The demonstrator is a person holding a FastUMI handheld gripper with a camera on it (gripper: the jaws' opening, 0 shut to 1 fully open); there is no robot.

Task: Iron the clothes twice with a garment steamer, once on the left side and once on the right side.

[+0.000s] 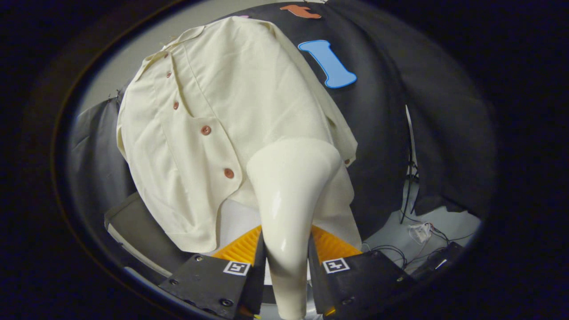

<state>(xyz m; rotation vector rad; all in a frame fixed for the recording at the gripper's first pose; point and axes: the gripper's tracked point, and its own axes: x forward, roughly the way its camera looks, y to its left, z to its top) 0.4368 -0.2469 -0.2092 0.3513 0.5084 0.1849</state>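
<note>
So nearest thing here is the gripper (pixel 286 262), and its two fingers are pinched tight on the handle of the one garment steamer (pixel 289 200), one finger pressing each side. The steamer is white and glossy, narrow down where it's gripped and flaring out to a wide head up ahead of the fingers. That head sits right up against the lower right part of the shirt (pixel 213 115), though I can't tell if it's actually touching the fabric.

One shirt, cream coloured, hanging up with the button placket running down its left-of-centre. I count five reddish-brown buttons (pixel 205 130) on it, getting smaller toward the collar at the far end. The steamer head blocks the view of the hem area on the right side.

Off to the near right there's a tangle of black cables (pixel 402 253) lying on a pale floor. On the near left, below the shirt's hem, is a dark grey slab (pixel 133 222) with a light edge.
</note>
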